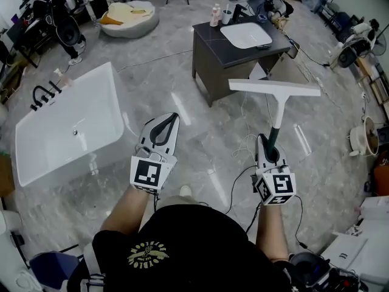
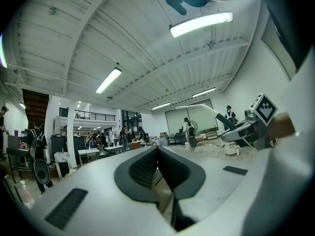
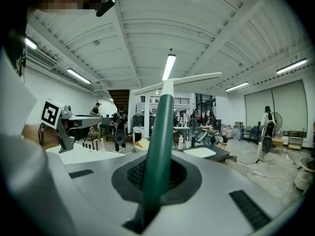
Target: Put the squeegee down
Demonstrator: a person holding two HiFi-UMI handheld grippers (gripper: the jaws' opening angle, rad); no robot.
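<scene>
In the head view the squeegee has a long white blade [image 1: 275, 87] on a dark green handle [image 1: 276, 125] and is carried above the floor, blade held away from me. My right gripper [image 1: 269, 146] is shut on the lower end of that handle. The right gripper view shows the green handle [image 3: 160, 146] clamped between the jaws of my right gripper [image 3: 156, 173], with the white blade [image 3: 177, 81] across its top. My left gripper [image 1: 164, 129] floats at the left at the same height, its tips touching, holding nothing. In its own view my left gripper [image 2: 157, 149] is shut and bare.
A white bathtub [image 1: 67, 123] with a black tap stands at the left. Ahead is a dark vanity cabinet [image 1: 234, 56] with a white basin [image 1: 246, 35] and bottles. Cables [image 1: 243, 145] trail over the grey marble floor. A round cushion [image 1: 127, 17] lies at the back, a bucket [image 1: 363, 137] at the right.
</scene>
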